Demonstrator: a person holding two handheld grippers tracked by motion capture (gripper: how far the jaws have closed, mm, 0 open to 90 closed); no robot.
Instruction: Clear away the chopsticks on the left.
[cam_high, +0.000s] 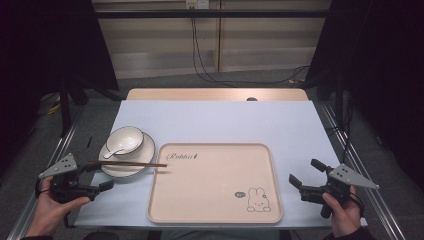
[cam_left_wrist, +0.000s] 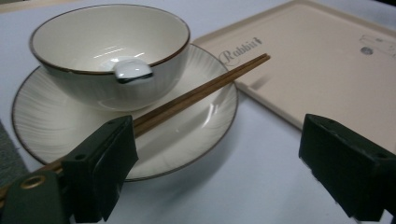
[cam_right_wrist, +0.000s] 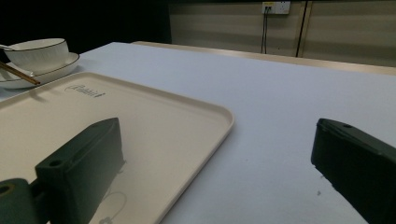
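left gripper released, jaws wide, near-left table edge | wooden chopsticks lie across ribbed plate, beside one jaw, tips over beige tray rim | glossy bowl with spoon on plate | right gripper released, right of tray, bare table beyond

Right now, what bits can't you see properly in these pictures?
- Spoon: left gripper view, its scoop end sits down inside the bowl.
- Chopsticks: left gripper view, the near ends pass behind the left gripper.
- Tray: right gripper view, its rabbit drawing is cut off by the bottom edge.
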